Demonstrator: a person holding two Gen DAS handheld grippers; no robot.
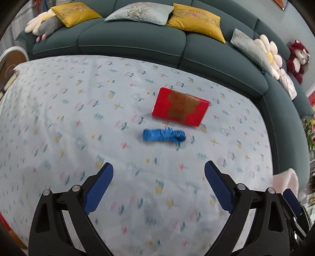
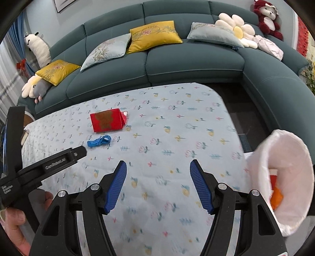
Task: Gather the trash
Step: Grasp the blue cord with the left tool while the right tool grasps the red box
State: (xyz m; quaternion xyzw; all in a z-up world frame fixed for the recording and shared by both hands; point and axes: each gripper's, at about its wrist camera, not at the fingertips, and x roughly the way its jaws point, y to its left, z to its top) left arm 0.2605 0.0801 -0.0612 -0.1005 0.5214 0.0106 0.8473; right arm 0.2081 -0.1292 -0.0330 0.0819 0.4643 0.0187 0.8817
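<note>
A dark teal sectional sofa (image 2: 177, 59) curves round the far side of the room, carrying yellow and pale grey cushions, a daisy-shaped pillow (image 2: 237, 29) and a red plush bear (image 2: 266, 15). In front of it stands the tabletop (image 2: 177, 128), covered in a pale blue cloth printed with small flowers. Off its right edge a white-lined trash bin (image 2: 285, 177) gapes toward us, with something orange and red lying inside.

Toward the far left of the cloth sits a red carton with a gold bear print (image 1: 180, 106), one end flap open. Just in front of it, apart from it, lies a small bundle of blue cord (image 1: 164, 134).

The left gripper (image 1: 158, 185) hovers over the near cloth, aimed at the cord, its blue fingers (image 1: 98, 189) spread wide and holding nothing. The right gripper (image 2: 158, 187) hangs beside it, its fingers wide apart too, with nothing between them.
</note>
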